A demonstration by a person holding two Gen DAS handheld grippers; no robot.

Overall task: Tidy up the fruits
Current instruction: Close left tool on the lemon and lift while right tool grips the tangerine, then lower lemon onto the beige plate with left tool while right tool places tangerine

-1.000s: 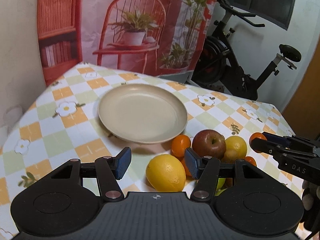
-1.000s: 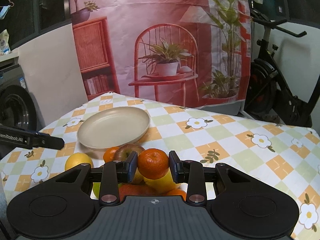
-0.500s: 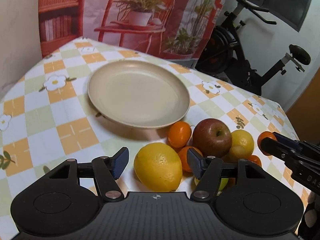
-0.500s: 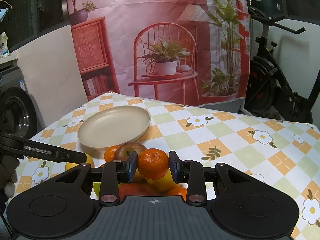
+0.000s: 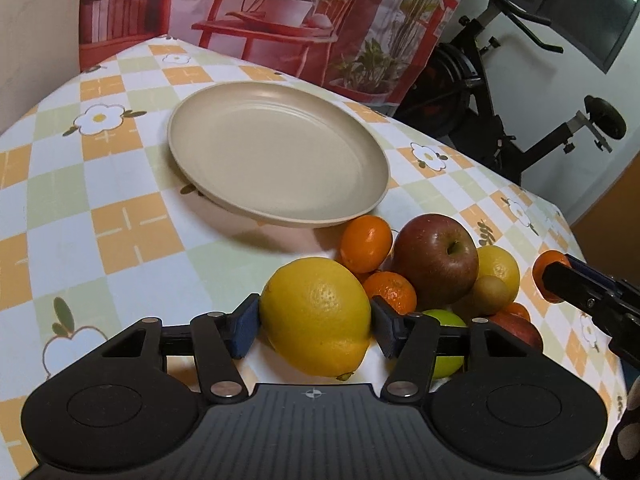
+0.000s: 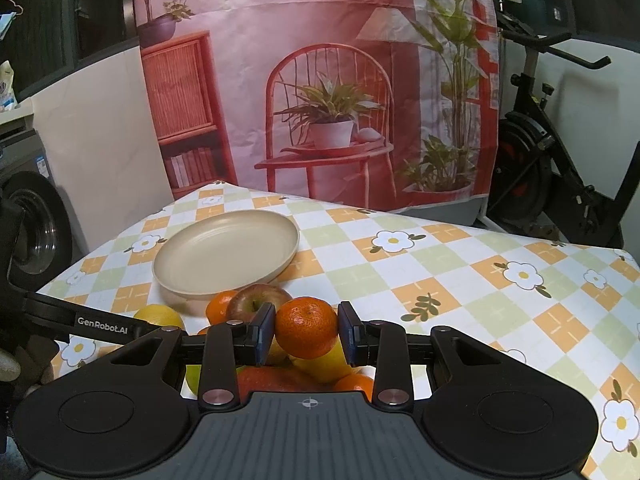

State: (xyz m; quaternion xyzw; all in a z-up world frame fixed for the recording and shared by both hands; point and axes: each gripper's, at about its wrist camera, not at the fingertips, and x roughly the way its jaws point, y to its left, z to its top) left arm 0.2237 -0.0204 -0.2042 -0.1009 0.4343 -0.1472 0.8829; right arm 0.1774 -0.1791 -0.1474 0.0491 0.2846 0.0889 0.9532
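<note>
Fruit is lying heaped on the checked, flower-printed surface (image 5: 120,220), just in front of a beige plate (image 5: 276,152) that is standing bare. The left hand-held gripper (image 5: 316,320) is reaching down over the near edge of the heap, and its jaws are closing around a big yellow lemon (image 5: 318,316); the blue pads (image 5: 244,326) are sitting right against the lemon's two sides, left and right, while the lemon is resting on the surface. Just behind it a small orange (image 5: 366,244) is lying nearest the plate, a second orange (image 5: 392,290) is tucked beside the lemon, and a red apple (image 5: 436,260) is sitting in the middle with its stem dimple facing up. A smaller lemon (image 5: 500,268) and a brownish fruit (image 5: 492,294) are crowding the apple's far side, and a green fruit (image 5: 446,340) is peeking out behind the right finger.

The right hand-held gripper (image 6: 307,334) is pinching a mandarin (image 6: 307,328) between its pads, holding it above the heap, clear of the fruit beneath. In the left camera's view the same mandarin (image 5: 546,266) is showing at the tip of that gripper, off to the side of the heap. Beyond the surface a pink printed backdrop (image 6: 320,80) is hanging, with an exercise bike (image 6: 540,160) standing beside it.
</note>
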